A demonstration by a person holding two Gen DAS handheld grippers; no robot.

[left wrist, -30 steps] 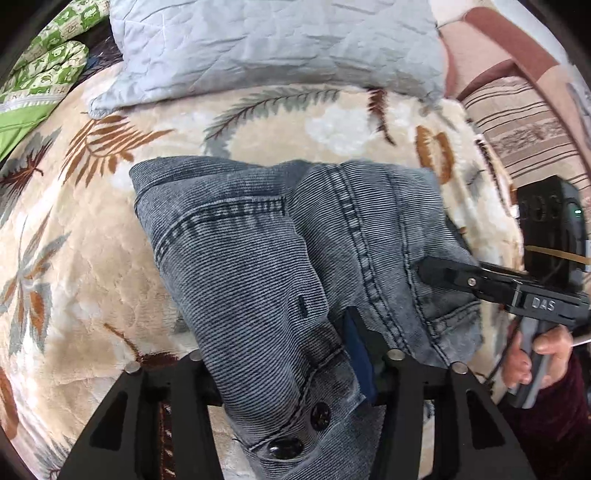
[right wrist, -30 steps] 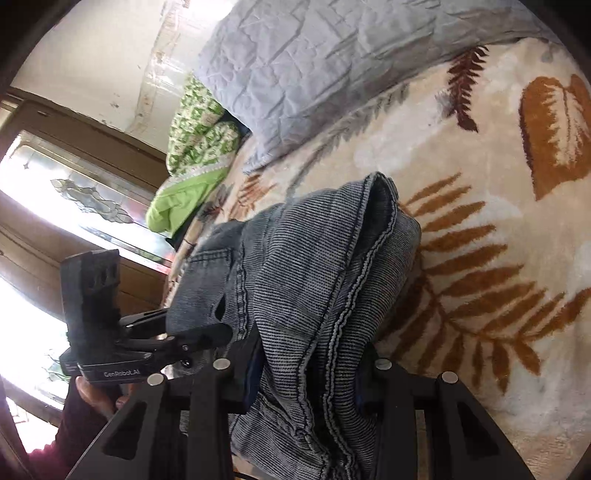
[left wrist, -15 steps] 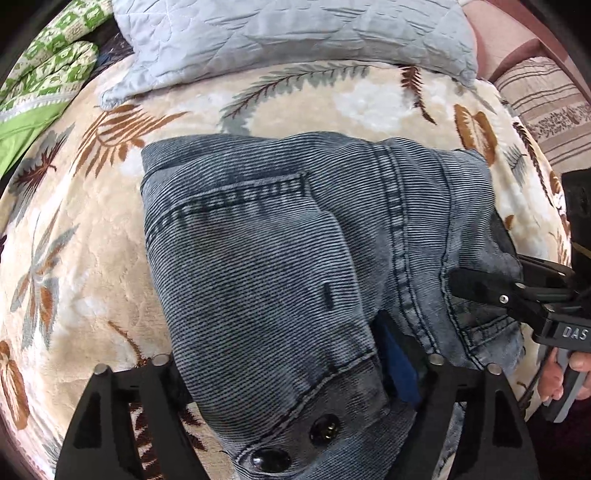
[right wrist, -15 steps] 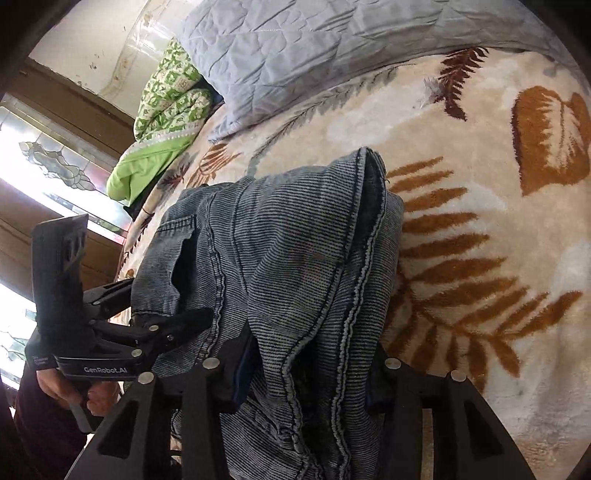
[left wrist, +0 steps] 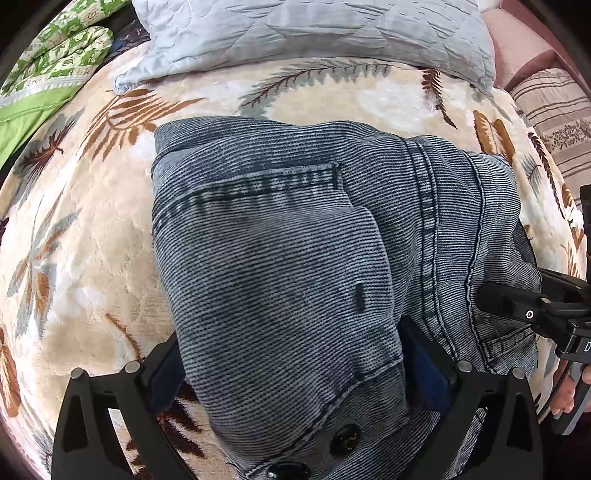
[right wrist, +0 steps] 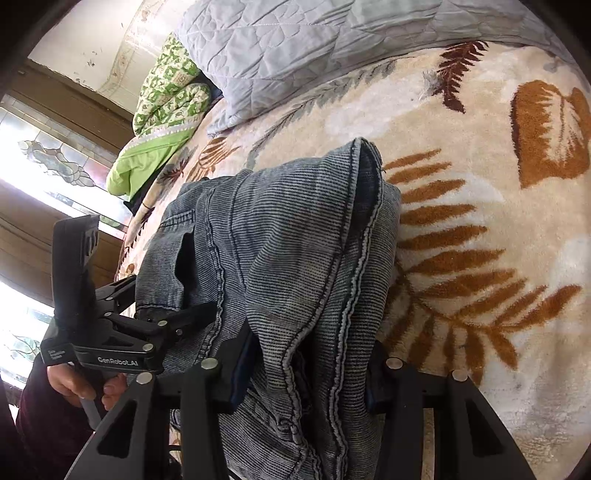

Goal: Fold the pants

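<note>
the left gripper (left wrist: 295,373) has its two black fingers (left wrist: 162,365) set rather wide, and the waistband end of the pants (left wrist: 295,258) fills the gap between them; the cloth lies over the blue pads, so it holds this end; two dark buttons (left wrist: 345,435) sit on the waistband near the lower edge of the left wrist view; the right gripper (right wrist: 306,373) has its fingers (right wrist: 243,354) closer together, pressed on a thick bunch of seams of the same pants (right wrist: 288,258); in the left wrist view the right gripper (left wrist: 498,299) comes in from the right edge and bites the denim side; in the right wrist view the left gripper (right wrist: 177,317) comes in from the left and its tip is on the cloth beside a pocket; a hand (right wrist: 74,384) grasps its handle; the pants are grey-blue striped denim, folded into a short thick bundle, and they lie around the middle of the blanket (left wrist: 92,258), which is cream with brown and grey leaves; a pocket seam (left wrist: 258,181) runs across the upper layer; beyond the pants, at the far edge of the blanket, rests a pale grey quilted pillow (left wrist: 295,29); a green patterned quilt (left wrist: 55,55) is at the far left corner; a window (right wrist: 44,162) shows in the right wrist view.
</note>
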